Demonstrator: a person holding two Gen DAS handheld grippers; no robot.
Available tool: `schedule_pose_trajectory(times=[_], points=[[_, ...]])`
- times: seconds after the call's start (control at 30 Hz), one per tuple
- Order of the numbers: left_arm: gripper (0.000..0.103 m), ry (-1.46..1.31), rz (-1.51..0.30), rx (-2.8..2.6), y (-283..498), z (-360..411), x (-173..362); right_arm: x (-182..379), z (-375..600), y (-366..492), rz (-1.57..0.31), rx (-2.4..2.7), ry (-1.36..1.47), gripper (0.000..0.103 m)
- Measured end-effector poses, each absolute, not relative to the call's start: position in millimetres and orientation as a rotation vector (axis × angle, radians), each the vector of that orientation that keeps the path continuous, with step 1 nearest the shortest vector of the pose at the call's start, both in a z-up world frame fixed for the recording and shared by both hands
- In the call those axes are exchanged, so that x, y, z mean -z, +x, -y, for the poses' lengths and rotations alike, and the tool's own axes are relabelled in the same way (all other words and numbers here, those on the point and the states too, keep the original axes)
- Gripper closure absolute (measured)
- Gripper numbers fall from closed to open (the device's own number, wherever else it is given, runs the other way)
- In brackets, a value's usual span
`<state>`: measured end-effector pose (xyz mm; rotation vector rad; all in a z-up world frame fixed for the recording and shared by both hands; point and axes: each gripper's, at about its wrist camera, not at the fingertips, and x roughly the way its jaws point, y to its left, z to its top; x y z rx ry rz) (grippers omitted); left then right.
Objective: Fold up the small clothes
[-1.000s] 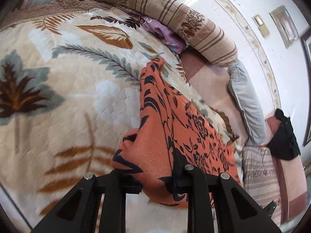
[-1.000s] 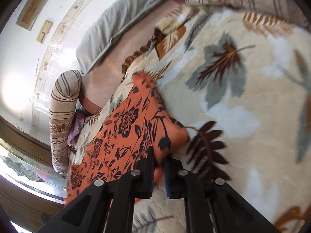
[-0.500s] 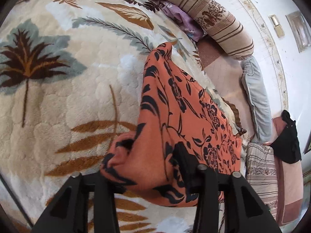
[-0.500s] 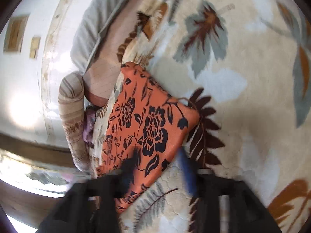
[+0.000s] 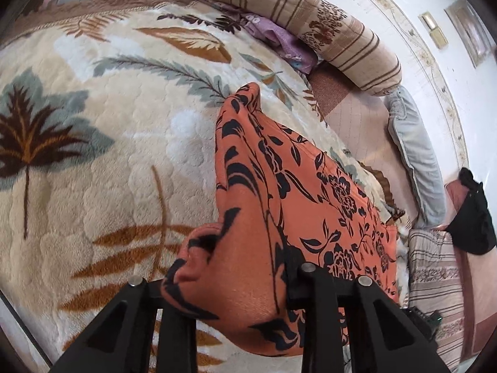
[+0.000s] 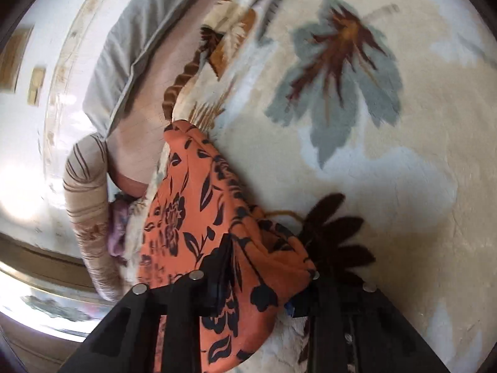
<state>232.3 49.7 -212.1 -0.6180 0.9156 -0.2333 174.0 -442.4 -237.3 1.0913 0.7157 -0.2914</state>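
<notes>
Jaws of both grippers spread wide, orange cloth bunched between each pair without being pinched. Left gripper [image 5: 226,289]: black fingers well apart, a rolled corner of the orange fabric garment with black floral print [image 5: 298,192] bulging up through the gap and draped over the inner side of the right-hand finger. Right gripper [image 6: 257,292]: likewise parted, a puffed fold of the same garment [image 6: 198,217] sitting in the gap and hiding much of the left-hand finger; frame blurred. Garment stretched in a long strip across the cream plush blanket with brown and grey-green leaf pattern [image 5: 93,155], lying near that blanket's far edge, one pointed end toward the bolster. Beyond the blanket's edge, a bare pinkish-brown mattress surface [image 5: 351,108]. Along the wall, a long beige bolster with brown stripes and floral bands [image 5: 310,25], a crumpled lilac cloth [image 5: 279,40] tucked just beside it, then a pale grey pillow [image 5: 416,155]. Further along, a striped beige cushion [image 5: 431,267] and a black garment [image 5: 475,220] heaped near it. White wall [image 5: 403,6] behind, bearing two small tan plates.
</notes>
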Motion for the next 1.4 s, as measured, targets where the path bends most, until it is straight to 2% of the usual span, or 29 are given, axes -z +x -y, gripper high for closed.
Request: schedule_pose_trajectory(times=[0.13,0.33,0.5,0.67,0.77,0.9,1.0,1.23,1.4], points=[[0.077,-0.615,-0.899,0.249,232,-52,207,206,427,162,-0.652,0.284,0.971,0.081],[0.078,-0.572,-0.914,0.284,229,-58,194,168,390,109,-0.595,0.291,0.849,0.082],[0.078,-0.553,-1.009,0.308,215,-65,202,188,387,71,-0.661,0.380,0.880,0.082],[0.073,-0.567,-1.065,0.325,213,-83,208,191,394,77,-0.732,0.425,0.879,0.075],[0.066,-0.641,-1.097,0.335,212,-109,208,176,403,62,-0.672,0.484,0.880,0.072],[0.064,-0.639,-1.013,0.244,204,-140,188,155,407,41,-0.591,0.549,0.864,0.070],[0.064,-0.546,-0.918,0.179,198,-147,170,140,385,55,-0.614,0.479,0.771,0.069],[0.064,-0.558,-0.975,0.204,211,-136,186,145,282,139,-0.768,0.182,0.587,0.069],[0.064,-0.530,-0.972,0.235,216,-124,190,174,239,179,-0.853,0.066,0.601,0.069]])
